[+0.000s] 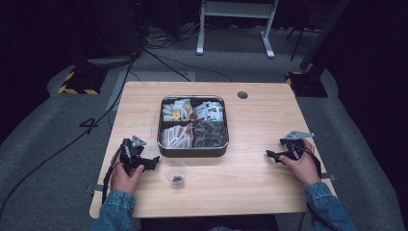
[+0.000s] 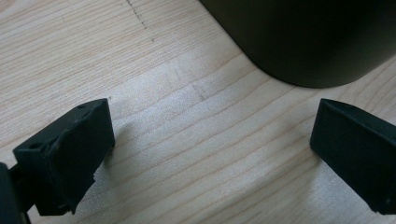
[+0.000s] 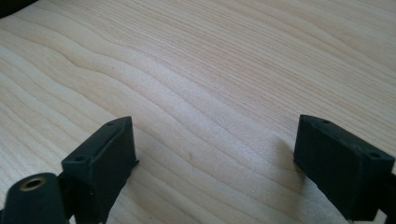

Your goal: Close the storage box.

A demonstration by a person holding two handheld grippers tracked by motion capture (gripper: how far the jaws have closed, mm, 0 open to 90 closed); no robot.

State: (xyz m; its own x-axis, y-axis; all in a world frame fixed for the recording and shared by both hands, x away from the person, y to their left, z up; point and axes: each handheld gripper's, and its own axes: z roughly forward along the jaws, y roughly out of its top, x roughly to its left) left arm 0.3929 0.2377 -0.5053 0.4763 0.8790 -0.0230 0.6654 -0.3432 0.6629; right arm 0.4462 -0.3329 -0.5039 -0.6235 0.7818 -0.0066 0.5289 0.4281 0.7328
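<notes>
Both tongs, left (image 1: 153, 161) and right (image 1: 270, 154), rest open and empty on the pale wooden worktop (image 1: 260, 183); the small clear plastic cup (image 1: 175, 173) just right of the left tongs, perhaps holding dark bits, seems staged for filling.

Dark square metal tray (image 2: 308, 42) cut off by top edge just ahead of left tongs (image 2: 210, 158). Small dark bits in clear plastic cup (image 1: 176, 174) beside them too small to identify.

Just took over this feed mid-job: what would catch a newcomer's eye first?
The square tray at the table's centre stands out, its four compartments packed with small packets. A clear cup with something dark at its bottom stands just in front of it. The left tool and right tool rest on either side, both open and empty.
</notes>
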